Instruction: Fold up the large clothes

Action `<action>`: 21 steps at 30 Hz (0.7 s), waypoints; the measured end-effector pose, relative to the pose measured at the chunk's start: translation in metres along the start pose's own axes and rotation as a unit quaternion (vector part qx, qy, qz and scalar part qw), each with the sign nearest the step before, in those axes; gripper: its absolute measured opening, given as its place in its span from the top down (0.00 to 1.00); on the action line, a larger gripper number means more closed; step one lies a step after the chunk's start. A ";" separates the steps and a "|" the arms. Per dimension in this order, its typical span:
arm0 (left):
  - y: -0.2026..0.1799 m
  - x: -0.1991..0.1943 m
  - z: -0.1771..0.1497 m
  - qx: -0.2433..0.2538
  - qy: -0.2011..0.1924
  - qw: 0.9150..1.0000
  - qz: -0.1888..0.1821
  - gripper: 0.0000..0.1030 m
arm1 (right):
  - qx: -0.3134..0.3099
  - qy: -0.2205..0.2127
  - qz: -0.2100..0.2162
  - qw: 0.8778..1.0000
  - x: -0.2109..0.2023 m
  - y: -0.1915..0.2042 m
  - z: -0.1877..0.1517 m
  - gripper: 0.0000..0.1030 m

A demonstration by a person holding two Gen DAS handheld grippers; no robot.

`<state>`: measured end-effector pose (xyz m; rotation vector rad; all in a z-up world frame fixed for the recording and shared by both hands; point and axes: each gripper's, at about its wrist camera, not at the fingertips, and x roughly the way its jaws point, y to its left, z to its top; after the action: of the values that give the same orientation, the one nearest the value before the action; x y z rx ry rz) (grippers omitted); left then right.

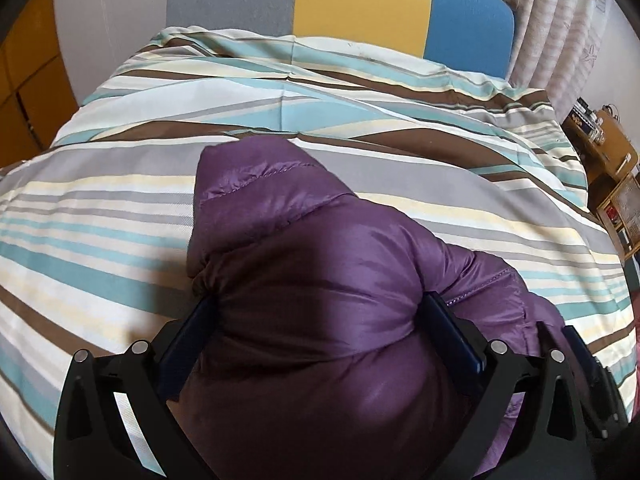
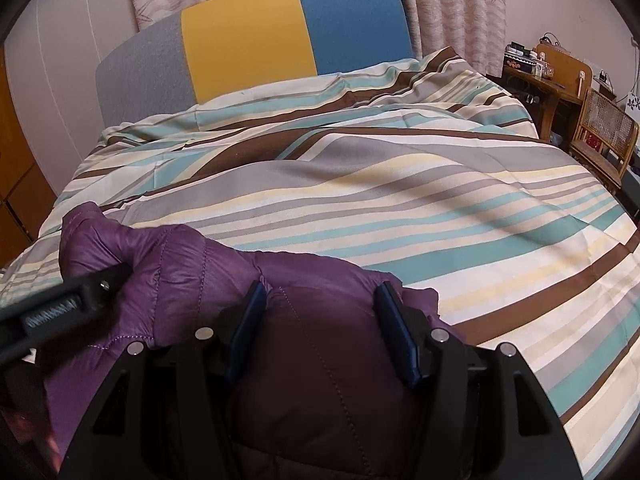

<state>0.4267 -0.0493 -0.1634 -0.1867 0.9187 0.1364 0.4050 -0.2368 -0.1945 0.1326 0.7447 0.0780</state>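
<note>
The left gripper point(image 1: 316, 300) pinches a thick, puffed fold of the purple jacket point(image 1: 320, 280). Its blue pads point(image 1: 452, 336) press into the padding on both sides, and the bulge swells between and over the jaws. The right gripper point(image 2: 322, 300) likewise clamps a bunch of the same jacket point(image 2: 192, 276), its blue pads point(image 2: 394, 332) sunk into the quilted cloth, with dark shaded fabric filling the space between the jaws. In the right wrist view, the left gripper's black frame and spring cross the lower left corner, touching the jacket. In the left wrist view, part of the right gripper shows at the lower right edge, just beside the jacket.

The jacket lies bunched on the near part of the bed, gathered around both grippers, with one rounded stitched end reaching away toward the bed's middle. Under it spreads the striped duvet point(image 1: 360, 100), in bands of teal, grey, cream, white and brown, somewhat wrinkled toward the far end.

Beyond the duvet stands the headboard point(image 2: 248, 40), in grey, yellow and blue panels. Behind it hang pale patterned curtains point(image 2: 452, 12). To the right, beside the bed, stand a wooden desk point(image 2: 556, 80) with small items on top and a cane-backed chair point(image 2: 604, 132).
</note>
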 end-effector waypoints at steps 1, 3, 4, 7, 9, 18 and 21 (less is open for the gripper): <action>0.000 0.002 -0.001 0.001 -0.001 1.000 0.001 0.03 | -0.002 0.000 -0.002 1.000 0.000 0.001 0.000 0.44; -0.001 0.002 -0.001 0.001 -0.002 1.000 0.001 0.03 | -0.002 0.000 -0.002 1.000 0.002 0.001 0.000 0.44; 0.000 0.001 -0.001 0.001 -0.004 1.000 0.001 0.03 | -0.002 0.001 -0.002 1.000 0.002 0.002 0.000 0.44; -0.003 -0.008 -0.004 0.010 -0.014 1.000 0.009 0.03 | -0.004 -0.003 -0.002 1.000 0.002 0.003 0.000 0.44; -0.005 -0.023 -0.012 0.020 -0.025 0.999 0.005 0.03 | 0.000 -0.006 0.003 1.000 0.001 0.001 -0.001 0.43; -0.003 -0.100 -0.087 0.101 -0.079 0.989 -0.077 0.03 | 0.008 -0.076 0.006 0.997 -0.043 -0.005 -0.009 0.33; -0.002 -0.109 -0.101 0.111 -0.086 0.987 -0.081 0.03 | 0.008 -0.102 0.009 0.995 -0.075 -0.011 -0.022 0.33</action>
<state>0.2836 -0.0771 -0.1360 -0.0408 0.7370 -0.0990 0.3350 -0.2542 -0.1619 0.1597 0.5401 0.0735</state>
